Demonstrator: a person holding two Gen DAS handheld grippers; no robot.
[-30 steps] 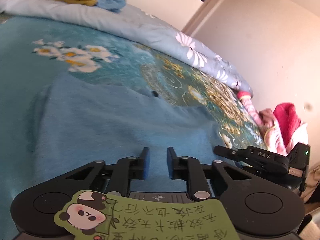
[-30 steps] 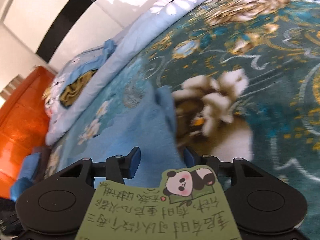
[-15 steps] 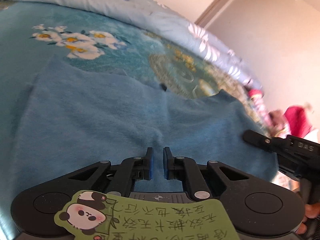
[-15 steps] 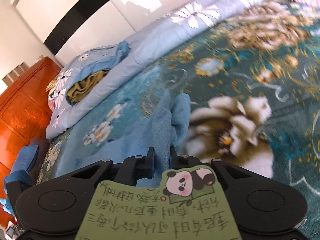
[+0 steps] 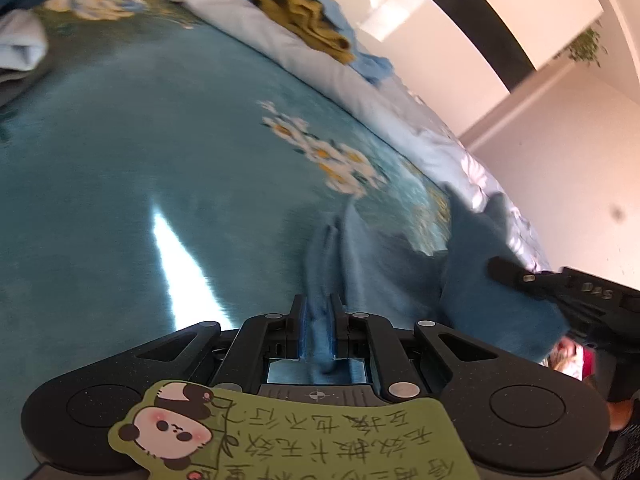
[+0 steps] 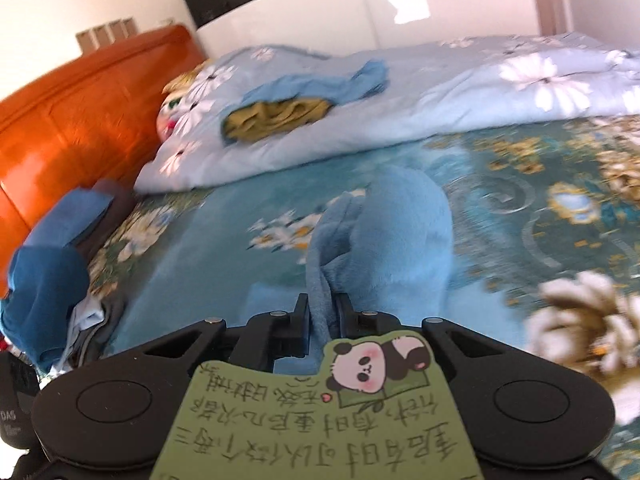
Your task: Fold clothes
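Note:
A light-blue fleece garment (image 5: 384,256) is lifted off the teal flowered bedspread (image 5: 140,160) and hangs bunched between my two grippers. My left gripper (image 5: 318,308) is shut on a fold of it, with fabric squeezed between the blue pads. In the left wrist view the right gripper (image 5: 560,284) shows at the right edge, with the cloth draped over its tip. In the right wrist view my right gripper (image 6: 322,308) is shut on a gathered edge of the garment (image 6: 400,232), which bulges ahead of the fingers.
A pale-blue floral quilt (image 6: 440,104) lies folded along the far side of the bed, with a mustard garment (image 6: 276,116) and a blue one on it. An orange wooden headboard (image 6: 80,112) stands at left. A heap of dark-blue clothes (image 6: 48,272) sits near it.
The garment lay flat a second ago; now both grippers hold it up, bunched. The right jaws went from open to closed on the cloth. Both views have swung toward the headboard side.

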